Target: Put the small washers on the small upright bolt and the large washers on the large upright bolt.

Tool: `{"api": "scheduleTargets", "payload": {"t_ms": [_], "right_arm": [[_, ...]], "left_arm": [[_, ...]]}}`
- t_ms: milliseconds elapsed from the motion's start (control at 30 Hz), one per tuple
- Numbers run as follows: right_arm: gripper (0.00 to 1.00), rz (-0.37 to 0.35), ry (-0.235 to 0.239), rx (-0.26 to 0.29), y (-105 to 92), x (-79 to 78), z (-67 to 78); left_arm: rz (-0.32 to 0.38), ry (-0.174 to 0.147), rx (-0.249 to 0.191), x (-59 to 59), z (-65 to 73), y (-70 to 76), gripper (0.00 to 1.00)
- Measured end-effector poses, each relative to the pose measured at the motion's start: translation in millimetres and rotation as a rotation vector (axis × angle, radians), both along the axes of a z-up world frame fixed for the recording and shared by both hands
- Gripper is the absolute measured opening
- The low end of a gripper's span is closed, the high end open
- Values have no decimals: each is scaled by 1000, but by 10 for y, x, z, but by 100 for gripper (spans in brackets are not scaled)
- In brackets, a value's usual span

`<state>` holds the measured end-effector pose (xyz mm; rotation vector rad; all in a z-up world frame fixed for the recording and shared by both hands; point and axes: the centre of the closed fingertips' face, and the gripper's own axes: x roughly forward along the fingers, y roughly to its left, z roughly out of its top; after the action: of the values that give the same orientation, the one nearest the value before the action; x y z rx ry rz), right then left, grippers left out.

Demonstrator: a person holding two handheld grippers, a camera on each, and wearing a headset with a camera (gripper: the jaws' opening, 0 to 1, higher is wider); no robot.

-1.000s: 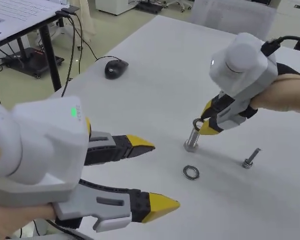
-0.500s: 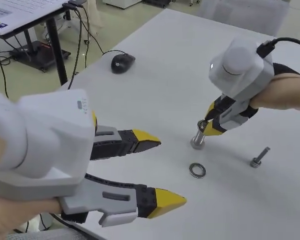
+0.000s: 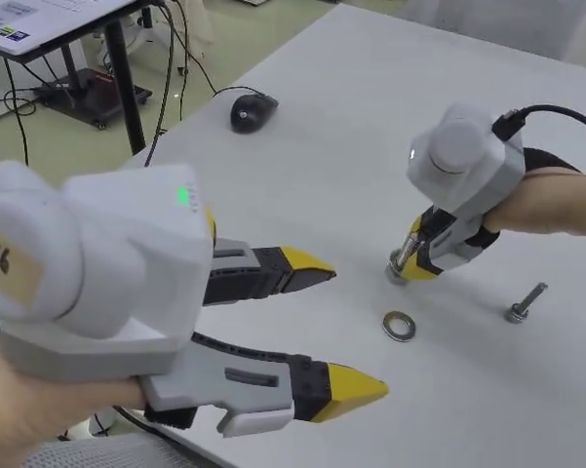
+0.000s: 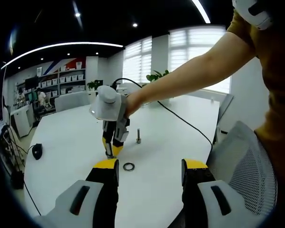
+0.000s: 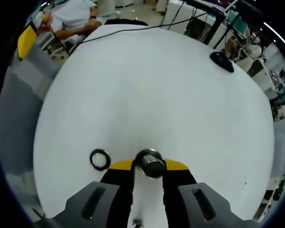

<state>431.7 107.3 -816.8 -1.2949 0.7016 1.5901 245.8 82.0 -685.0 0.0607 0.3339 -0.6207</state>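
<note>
Head view: over the white surface (image 3: 371,117), the left tool (image 3: 359,331) hovers wide open and empty. The right tool (image 3: 412,265) has its tips flanking the large upright bolt (image 5: 150,164); I cannot tell if it grips. A washer (image 3: 400,326) lies near the bolt.

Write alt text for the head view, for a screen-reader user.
The right gripper has its yellow tips at the large upright bolt on a white table, with a loose washer lying nearer the camera and the small bolt farther right. The left gripper hangs open in the foreground; a mouse lies farther back.
</note>
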Motion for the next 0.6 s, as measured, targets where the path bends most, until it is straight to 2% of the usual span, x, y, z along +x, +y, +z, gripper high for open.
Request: {"api": "scheduleTargets", "payload": {"t_ms": [167, 333, 600], "right_arm": [[23, 0, 8, -8, -12, 0, -58], [24, 22, 13, -8, -40, -27, -34], [23, 15, -9, -3, -219, -86, 163]], "left_arm": [[6, 0, 0, 4, 5, 24, 52], [9, -1, 0, 0, 0, 33, 52], [6, -9, 0, -25, 24, 33, 52]]}}
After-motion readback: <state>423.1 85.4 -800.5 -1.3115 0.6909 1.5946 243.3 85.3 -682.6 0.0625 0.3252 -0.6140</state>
